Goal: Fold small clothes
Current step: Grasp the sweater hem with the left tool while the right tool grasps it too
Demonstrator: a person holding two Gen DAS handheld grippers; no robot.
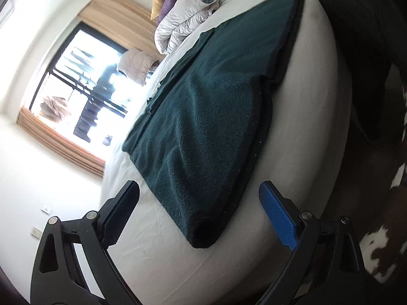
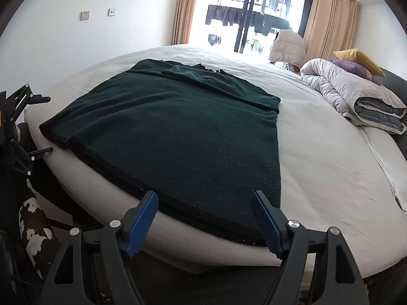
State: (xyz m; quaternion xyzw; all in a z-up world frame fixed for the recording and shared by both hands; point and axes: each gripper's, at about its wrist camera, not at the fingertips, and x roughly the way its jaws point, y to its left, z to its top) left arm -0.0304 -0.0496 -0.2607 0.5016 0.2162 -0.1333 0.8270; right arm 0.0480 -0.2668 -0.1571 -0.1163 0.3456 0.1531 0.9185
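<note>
Bed with white sheet fills most of both views; its near edge runs just ahead of both grippers

Dark green garment, knitted, lies spread flat on the sheet, its black-trimmed hem along the near edge of the bed. One side is folded in over the body, giving a stepped edge on the hem side; a sleeve lies folded across the far upper part. In the left wrist view the same garment runs diagonally, one rounded corner nearest the camera

Rolled grey-white duvet sits at the far right of the bed, well apart from the garment, with a purple cushion and a yellow cushion behind it. Window with beige curtains beyond; laundry hangs outside

Right gripper: jaws stand apart, blue pads either side of the hem, near it, not pressing on cloth. Nothing held

Left gripper: jaws wide apart, one pad blue, the other seen dark; the garment corner lies between them, not touched by either pad. View is rolled sideways. In the right wrist view it appears at the far left edge, fingers apart, beside the mattress edge
</note>
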